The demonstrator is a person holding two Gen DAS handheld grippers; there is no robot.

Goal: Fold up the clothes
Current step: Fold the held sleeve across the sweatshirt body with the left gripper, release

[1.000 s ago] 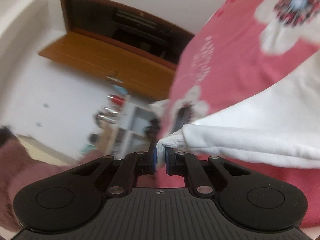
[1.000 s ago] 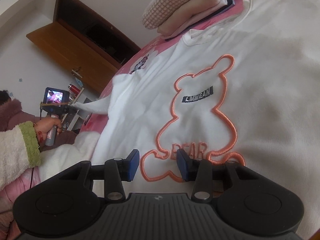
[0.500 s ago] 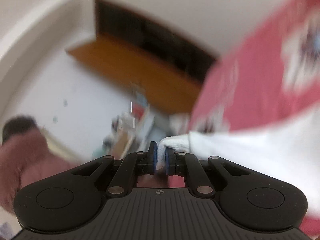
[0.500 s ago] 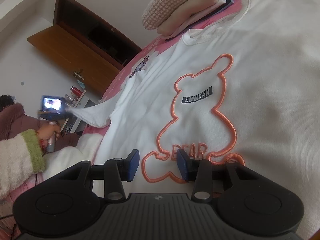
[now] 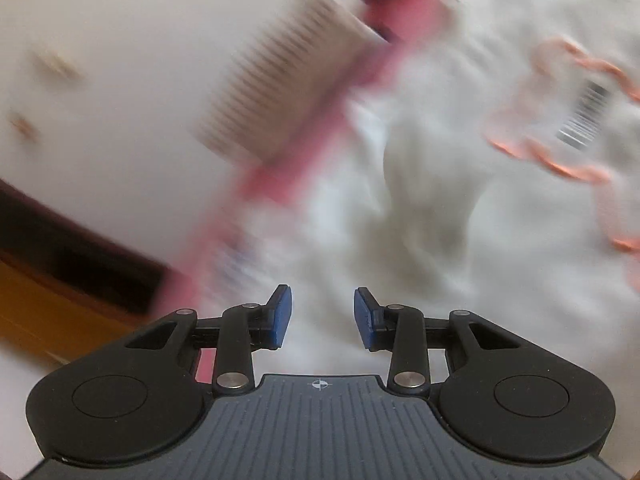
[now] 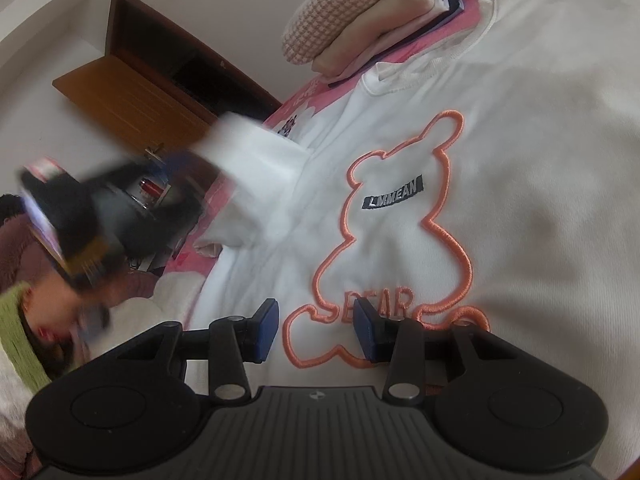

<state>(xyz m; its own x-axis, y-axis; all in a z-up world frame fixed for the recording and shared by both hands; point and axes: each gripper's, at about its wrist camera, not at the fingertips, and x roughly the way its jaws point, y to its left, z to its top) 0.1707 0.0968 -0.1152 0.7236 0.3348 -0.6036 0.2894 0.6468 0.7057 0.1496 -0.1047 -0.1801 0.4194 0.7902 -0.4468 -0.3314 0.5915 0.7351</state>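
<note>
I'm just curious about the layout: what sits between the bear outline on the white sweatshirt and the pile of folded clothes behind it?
In the right wrist view, only the white sweatshirt itself: plain chest fabric above the bear outline, then its ribbed collar, which reaches the pile of folded clothes.

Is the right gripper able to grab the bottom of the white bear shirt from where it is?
Probably yes. The right gripper is open just over the white bear shirt near the "BEAR" lettering, and nothing lies between its fingers and the cloth.
</note>
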